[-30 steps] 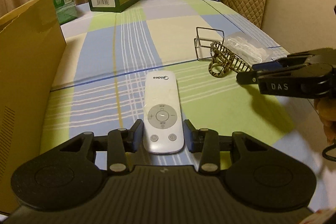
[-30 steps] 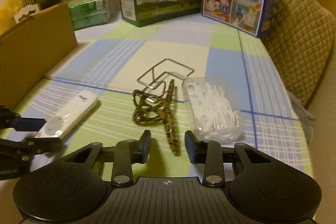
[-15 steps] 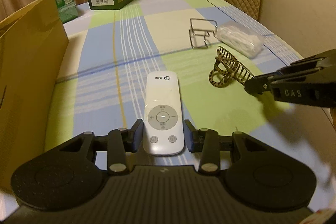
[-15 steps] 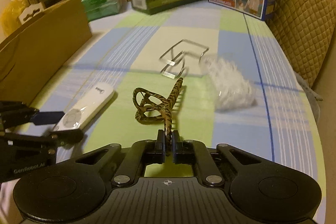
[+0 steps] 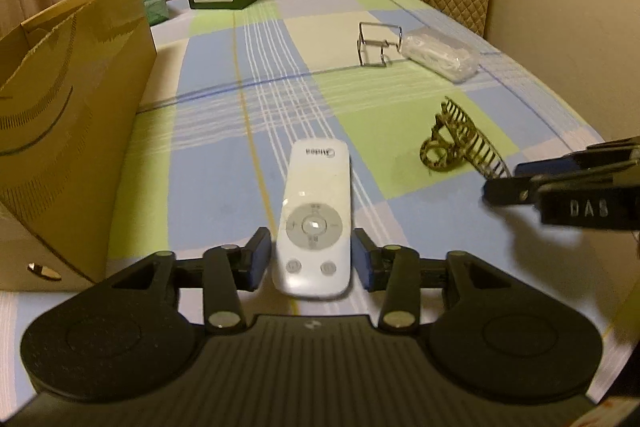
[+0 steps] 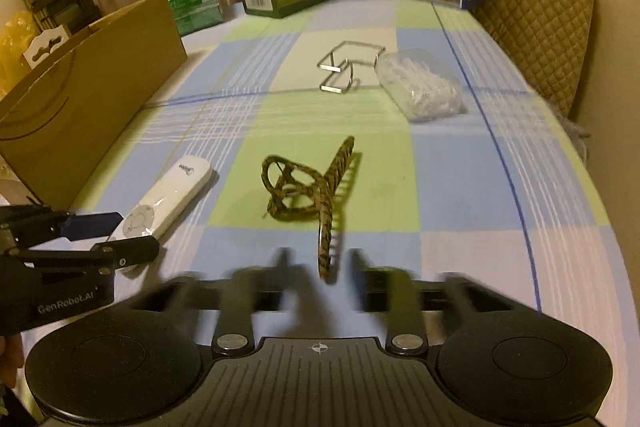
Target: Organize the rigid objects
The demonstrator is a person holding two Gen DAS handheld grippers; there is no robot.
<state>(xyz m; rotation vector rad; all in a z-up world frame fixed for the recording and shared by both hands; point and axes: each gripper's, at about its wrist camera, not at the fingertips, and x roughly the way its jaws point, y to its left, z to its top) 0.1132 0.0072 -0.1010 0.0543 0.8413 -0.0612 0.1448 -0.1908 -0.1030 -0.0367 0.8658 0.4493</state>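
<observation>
Left wrist view: the left gripper (image 5: 311, 259) stands open around the near end of the white oblong plastic remote control (image 5: 316, 217), which lies on the checked tablecloth (image 5: 216, 163) toward its near edge, with gaps on both sides. Closing squarely on its long sides should stop it twisting. A brown cardboard box (image 5: 68, 131) stands at the left edge.

Right wrist view: the right gripper (image 6: 320, 269) is motion-blurred, its fingers apart around the leopard-patterned hair claw clip (image 6: 308, 193), whose near end looks slightly raised. A firm, central grip seems wise.
</observation>
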